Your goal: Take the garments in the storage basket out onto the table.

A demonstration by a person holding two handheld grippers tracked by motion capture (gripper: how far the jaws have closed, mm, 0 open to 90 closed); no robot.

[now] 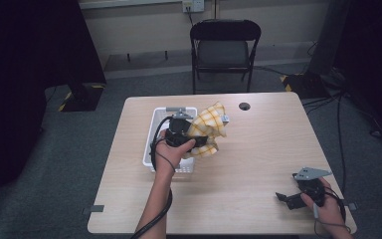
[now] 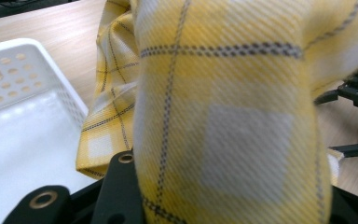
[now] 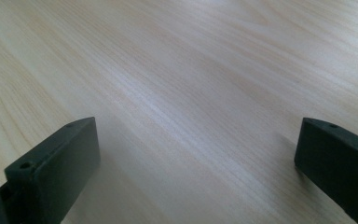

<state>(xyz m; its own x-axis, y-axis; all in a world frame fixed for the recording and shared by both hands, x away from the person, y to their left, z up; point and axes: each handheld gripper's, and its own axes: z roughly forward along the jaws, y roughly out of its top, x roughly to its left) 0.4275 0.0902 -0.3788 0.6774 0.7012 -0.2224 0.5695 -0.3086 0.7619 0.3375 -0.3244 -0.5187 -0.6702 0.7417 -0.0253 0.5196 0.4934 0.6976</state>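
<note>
Grey carpet (image 1: 54, 149) runs under a pale wooden tabletop (image 1: 258, 149) in the high view, with a black folding chair (image 1: 225, 47) standing beyond the far edge, a wall socket (image 1: 193, 5) above it and dark cables (image 1: 340, 119) trailing on the floor at the right. A round cable hole (image 1: 244, 106) sits near the tabletop's far edge. A white perforated basket (image 1: 154, 134) stands left of centre; above its right side the left hand (image 1: 171, 149) raises the left gripper (image 1: 191, 139), which is clamped on a yellow checked cloth (image 1: 210, 124) bunched in the air, partly over the basket's right rim. Near the front right corner the right hand (image 1: 323, 201) holds the right gripper (image 1: 284, 198) low over bare wood, well apart from the basket. From the left gripper view, the yellow checked cloth (image 2: 223, 116) hangs close before the lens and hides most of what lies behind; the white perforated basket (image 2: 14, 70) lies at the left on the tabletop (image 2: 51, 23), and the right gripper (image 2: 354, 121) shows far off at the right edge. From the right gripper view, bare wood-grain tabletop (image 3: 191, 70) stretches ahead, and the two black jaws stand wide apart with nothing between them.
</note>
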